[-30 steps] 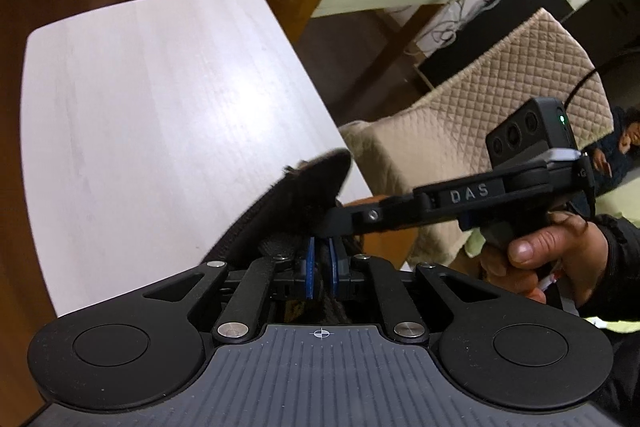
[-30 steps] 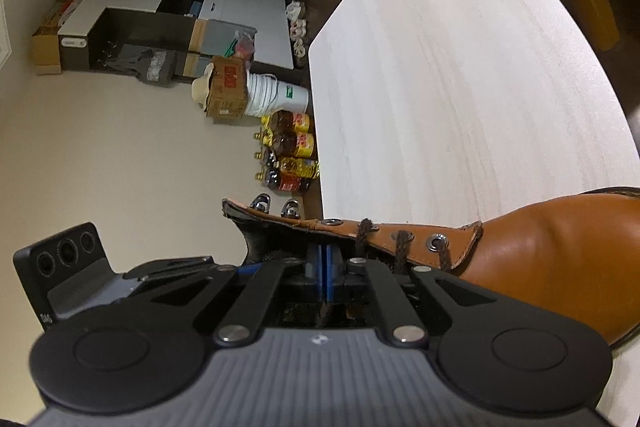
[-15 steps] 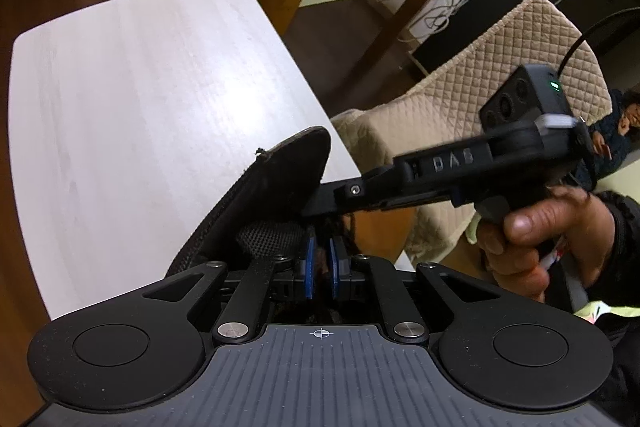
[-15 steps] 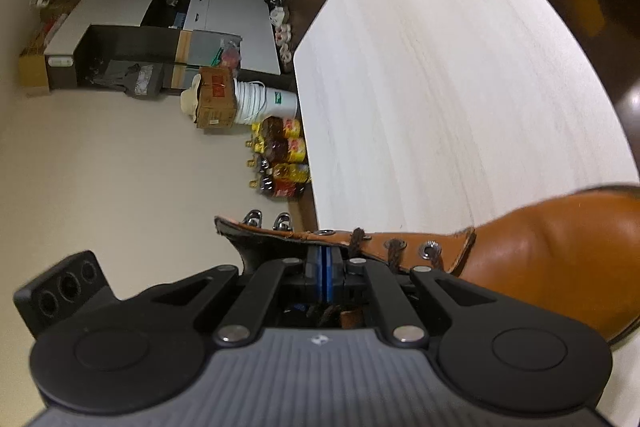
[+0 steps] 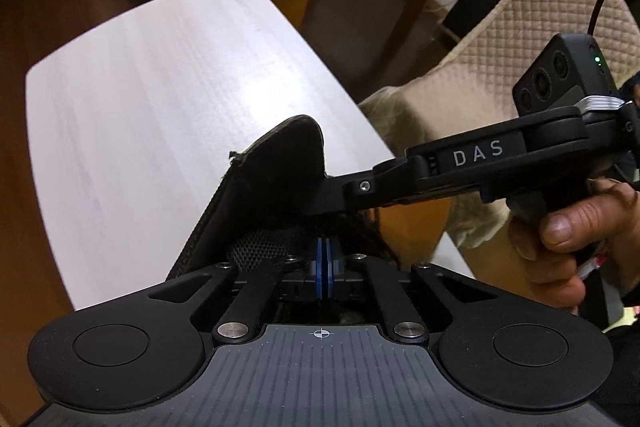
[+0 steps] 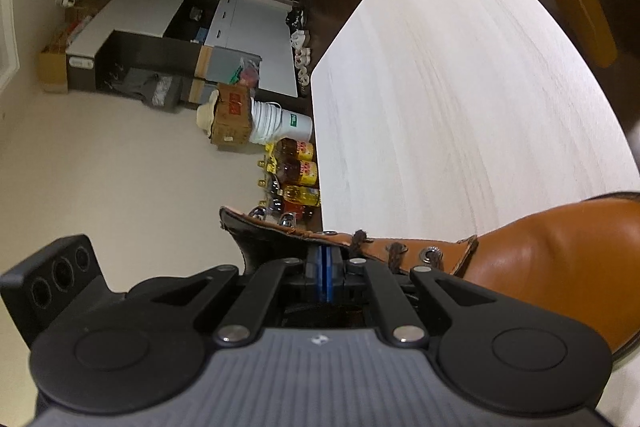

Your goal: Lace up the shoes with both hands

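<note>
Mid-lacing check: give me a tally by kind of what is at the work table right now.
tan boot: 1
dark lace: 1, threaded through the eyelets
grippers: 2 (left gripper, jaws closing, nothing visible between them; right gripper, shut)
white table: 1
Total: 5

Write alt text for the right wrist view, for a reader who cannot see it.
The right gripper, pads together, reaches into the opening of a tan leather boot lying on a pale wooden table, beside its brown lace and metal eyelets. Beyond the table edge stand bottles, a white bucket and a cardboard box.
</note>
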A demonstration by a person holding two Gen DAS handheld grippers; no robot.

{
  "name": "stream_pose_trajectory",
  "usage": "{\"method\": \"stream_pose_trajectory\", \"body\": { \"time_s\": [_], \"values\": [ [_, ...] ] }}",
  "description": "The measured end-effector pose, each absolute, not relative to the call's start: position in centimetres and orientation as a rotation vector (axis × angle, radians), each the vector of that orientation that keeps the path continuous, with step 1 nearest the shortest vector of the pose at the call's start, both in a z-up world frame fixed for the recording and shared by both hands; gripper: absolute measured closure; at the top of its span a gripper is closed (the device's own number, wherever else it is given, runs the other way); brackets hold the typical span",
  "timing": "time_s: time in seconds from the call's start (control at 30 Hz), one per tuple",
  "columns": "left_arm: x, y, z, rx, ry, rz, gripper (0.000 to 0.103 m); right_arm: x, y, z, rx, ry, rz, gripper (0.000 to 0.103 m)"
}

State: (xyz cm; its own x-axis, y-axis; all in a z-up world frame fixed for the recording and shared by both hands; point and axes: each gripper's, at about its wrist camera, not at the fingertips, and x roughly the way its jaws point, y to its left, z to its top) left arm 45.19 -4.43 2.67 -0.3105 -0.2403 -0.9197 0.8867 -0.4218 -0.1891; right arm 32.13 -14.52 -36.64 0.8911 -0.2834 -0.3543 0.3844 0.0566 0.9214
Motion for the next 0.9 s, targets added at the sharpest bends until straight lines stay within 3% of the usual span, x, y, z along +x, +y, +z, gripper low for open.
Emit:
{"method": "stream_pose_trajectory", "body": {
  "time_s": [0.27, 0.53, 0.6, 0.9],
  "values": [
    [45.0, -3.2, 3.1, 1.08, 0.866, -1.818, 0.102, 31.6, -15.3, -37.6, 1.46, 0.094, -0.461, 0.092],
    [44.8, -2.8, 3.2, 1.077, 0.831, -1.817, 0.102, 31.4, -15.8, -37.9, 1.466, 0.148, -0.43, 0.093],
    [44.8, -2.7, 3.2, 1.062, 0.831, -1.818, 0.102, 31.5, -15.9, -37.9, 1.455, 0.152, -0.429, 0.098],
    [44.2, -3.0, 3.3, 1.068, 0.826, -1.799, 0.102, 31.3, -15.6, -37.6, 1.439, 0.084, -0.471, 0.1]
  ]
}}
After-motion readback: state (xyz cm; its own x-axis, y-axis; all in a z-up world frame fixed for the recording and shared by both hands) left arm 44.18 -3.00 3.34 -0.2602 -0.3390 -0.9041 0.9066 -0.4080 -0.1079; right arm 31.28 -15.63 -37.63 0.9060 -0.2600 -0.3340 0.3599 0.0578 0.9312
